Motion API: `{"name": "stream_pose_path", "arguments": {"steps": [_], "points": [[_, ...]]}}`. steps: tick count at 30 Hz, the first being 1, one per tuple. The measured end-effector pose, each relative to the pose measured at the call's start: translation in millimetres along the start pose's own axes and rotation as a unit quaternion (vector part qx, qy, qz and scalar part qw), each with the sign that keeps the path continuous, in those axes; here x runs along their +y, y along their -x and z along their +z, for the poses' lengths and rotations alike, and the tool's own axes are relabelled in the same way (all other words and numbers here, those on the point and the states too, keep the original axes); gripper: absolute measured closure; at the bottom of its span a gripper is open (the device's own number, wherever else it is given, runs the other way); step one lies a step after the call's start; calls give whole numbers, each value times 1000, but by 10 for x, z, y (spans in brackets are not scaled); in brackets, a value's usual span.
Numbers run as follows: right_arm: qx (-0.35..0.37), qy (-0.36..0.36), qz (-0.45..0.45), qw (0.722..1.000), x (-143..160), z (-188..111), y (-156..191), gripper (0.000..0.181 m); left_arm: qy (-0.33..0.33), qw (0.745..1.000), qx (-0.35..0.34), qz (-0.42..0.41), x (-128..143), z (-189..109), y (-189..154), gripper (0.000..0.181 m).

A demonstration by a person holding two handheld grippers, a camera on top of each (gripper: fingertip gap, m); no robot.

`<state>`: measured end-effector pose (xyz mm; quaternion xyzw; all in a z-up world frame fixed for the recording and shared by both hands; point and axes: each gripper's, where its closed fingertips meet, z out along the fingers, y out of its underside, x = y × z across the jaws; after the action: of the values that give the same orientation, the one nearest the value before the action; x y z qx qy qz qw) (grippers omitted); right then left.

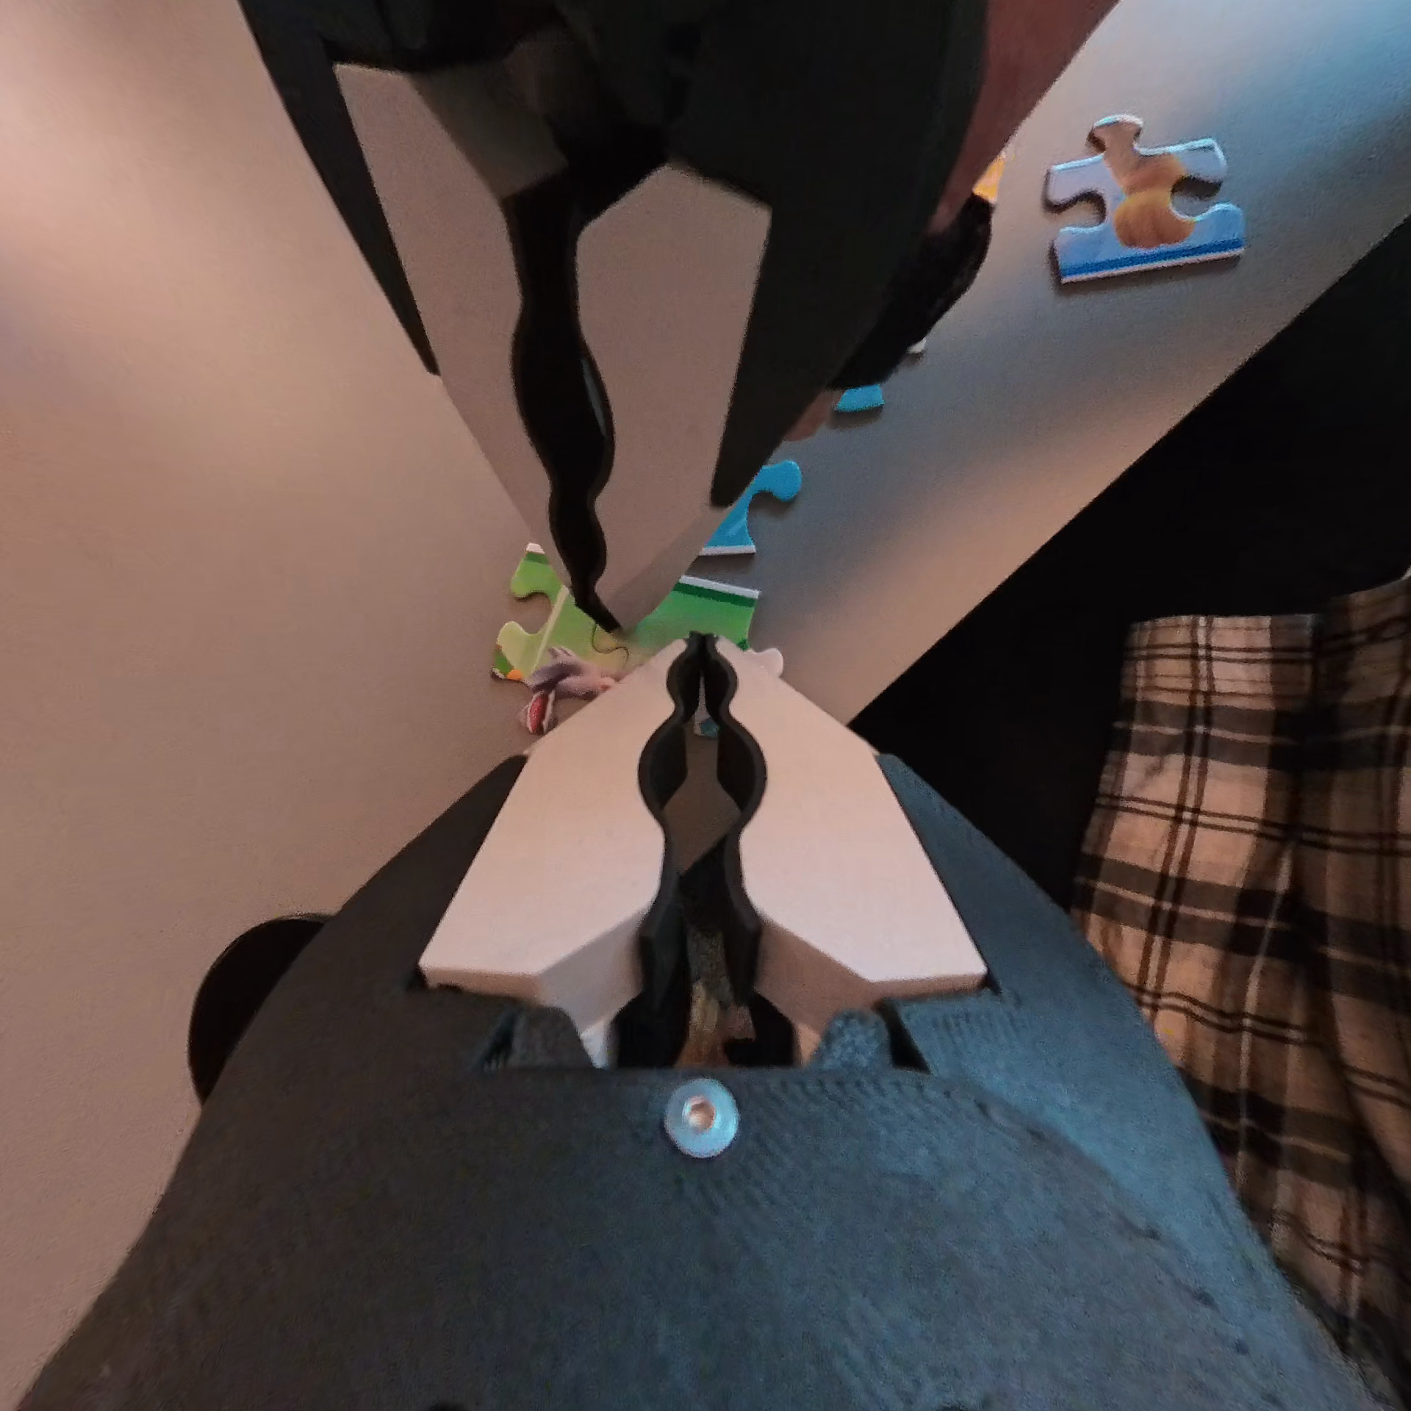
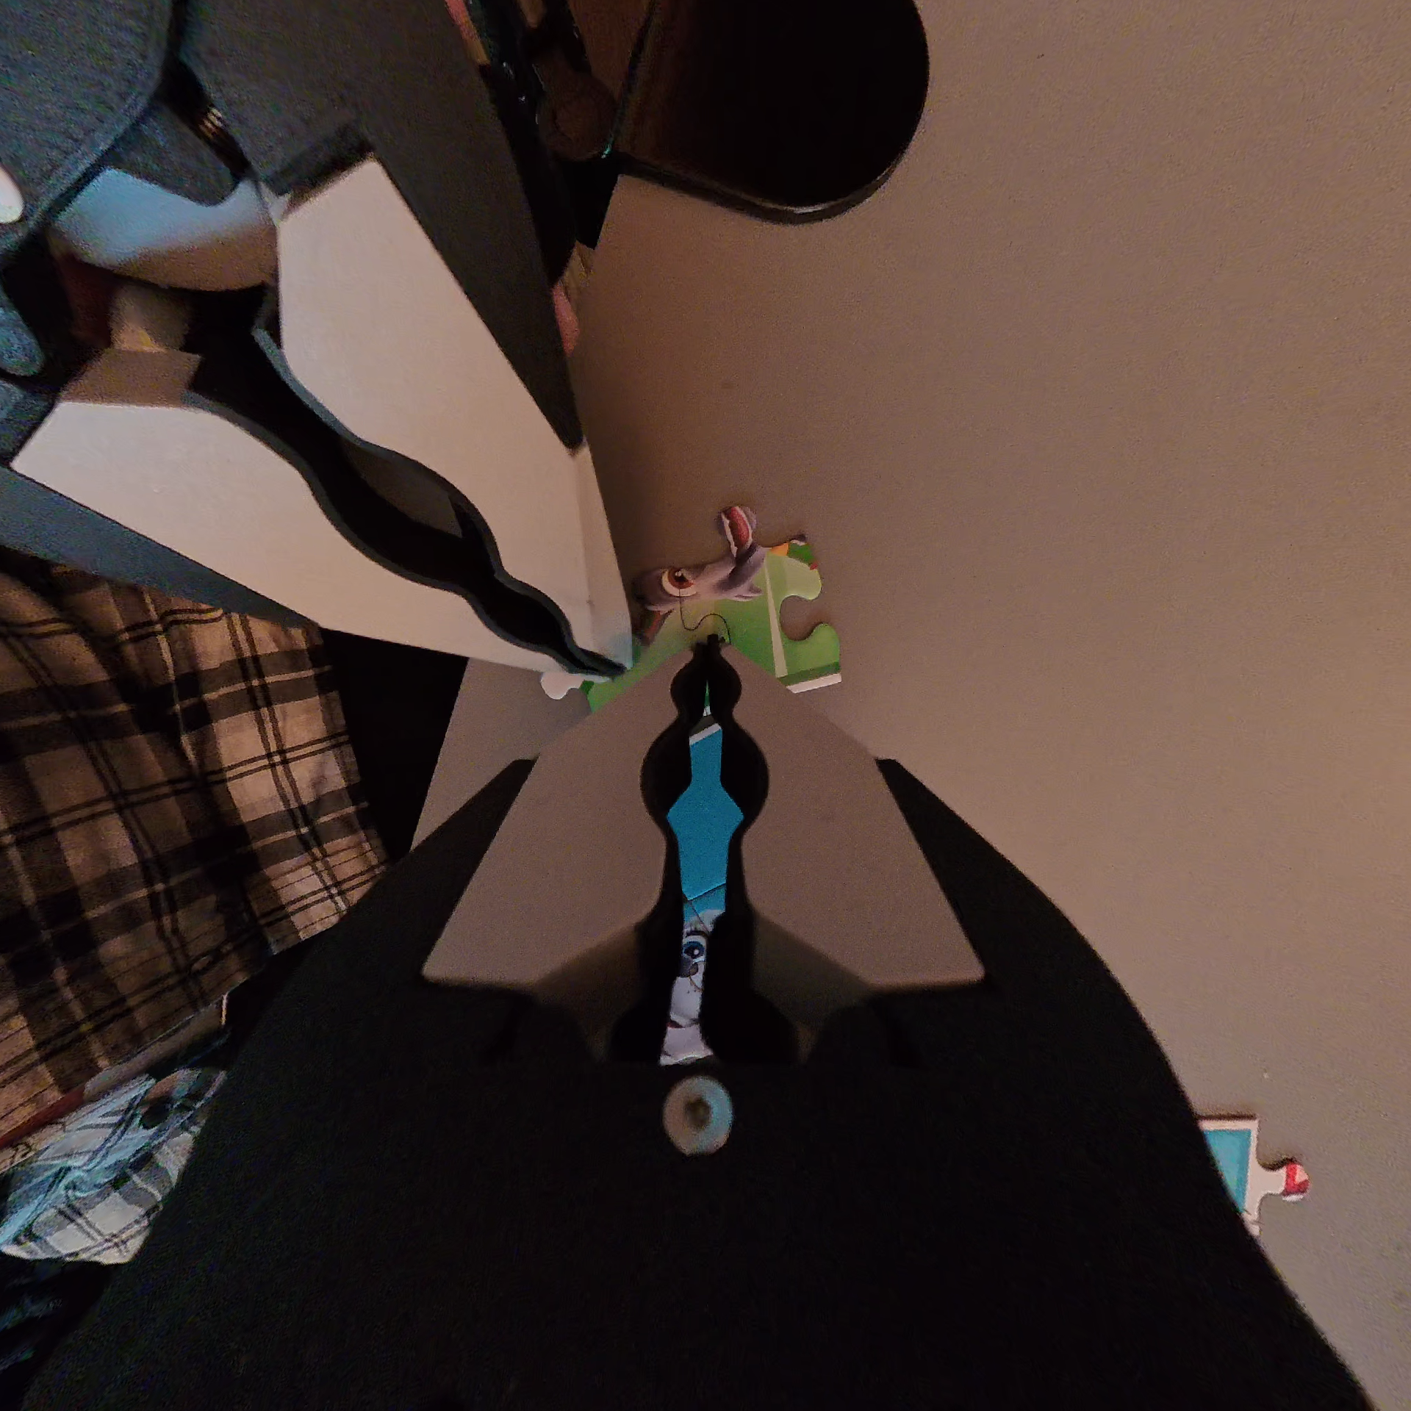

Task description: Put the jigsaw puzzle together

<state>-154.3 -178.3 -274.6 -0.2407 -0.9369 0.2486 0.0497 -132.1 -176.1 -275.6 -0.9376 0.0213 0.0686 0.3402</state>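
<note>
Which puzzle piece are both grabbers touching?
The green piece, where the left gripper and right gripper tips meet. The blue piece with the orange-brown shape lies far off, alone.

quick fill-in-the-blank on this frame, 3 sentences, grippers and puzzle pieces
1. Both the left gripper and the right gripper have their tips on the ____ joined pieces.
2. Both grippers' jaws are ____.
3. The loose blue piece lies ____ from the grippers.

Missing: green; shut; apart
</note>
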Motion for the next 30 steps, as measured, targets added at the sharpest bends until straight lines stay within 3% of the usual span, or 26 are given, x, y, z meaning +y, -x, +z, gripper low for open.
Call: {"name": "stream_pose_path", "arguments": {"steps": [1, 11, 19, 25, 28, 30], "points": [[1, 2, -3, 1000, 0, 0, -2, 181, -5, 1000, 5, -6, -7, 5, 3, 181], [-23, -26, 38, 999, -25, -23, -9, 181, 8, 999, -23, -37, 151, -92, 237, 181], [13, -19, 25, 999, 82, -100, -95, 181, 30, 998, -42, -24, 157, -73, 361, 181], [55, -94, 82, 991, 144, -746, -307, 181, 34, 997, -67, -18, 66, 39, 576, 181], [87, -117, 112, 983, 341, -1115, -385, 181, 19, 997, -64, -31, 24, 49, 602, 180], [103, -123, 123, 979, 491, -1278, -370, 181, 6, 997, -61, -50, -7, -5, 583, 171]]}}
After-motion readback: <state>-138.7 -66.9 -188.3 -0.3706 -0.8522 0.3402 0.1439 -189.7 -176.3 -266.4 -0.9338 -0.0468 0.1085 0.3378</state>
